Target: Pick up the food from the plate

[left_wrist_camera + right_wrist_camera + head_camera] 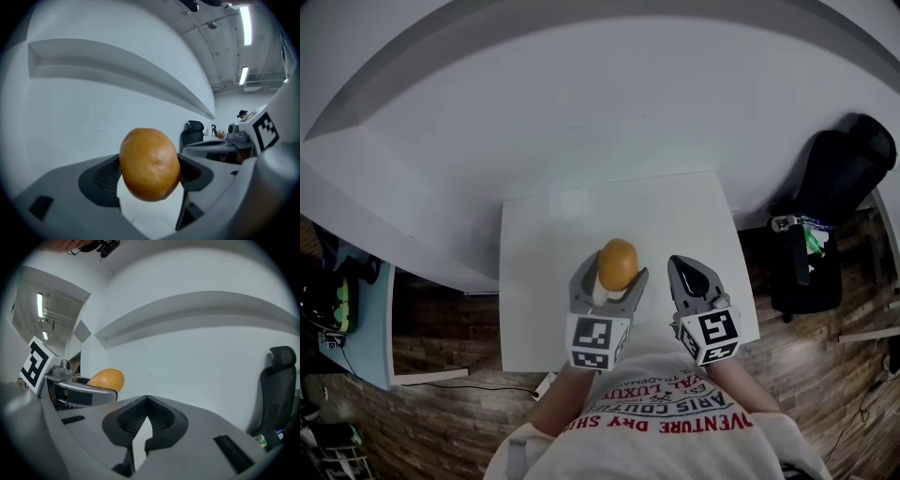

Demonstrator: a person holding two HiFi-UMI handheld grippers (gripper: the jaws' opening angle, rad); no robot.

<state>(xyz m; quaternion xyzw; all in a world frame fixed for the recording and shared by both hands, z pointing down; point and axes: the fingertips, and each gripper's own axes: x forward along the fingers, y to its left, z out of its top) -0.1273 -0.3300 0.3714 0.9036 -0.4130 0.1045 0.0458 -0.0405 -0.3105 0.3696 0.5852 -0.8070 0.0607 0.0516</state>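
An orange-brown, potato-like food (618, 263) hangs above the white table (544, 309) in the head view. My left gripper (612, 278) is shut on it, one pad pressing each side. The left gripper view shows the food (150, 164) wedged between the dark ribbed pads (104, 180), lifted off the tabletop. A faint pale round outline (150, 227) lies on the table beneath it; I cannot tell whether it is the plate. Just right of the left one, my right gripper (688, 269) is shut with nothing in it, and its pads meet in the right gripper view (147, 403).
The small white table stands against a white wall (609, 103) with a ledge. A black office chair (842, 173) and a dark bag (803, 262) stand to the right on the wooden floor. A pale blue desk (364, 323) is at the left.
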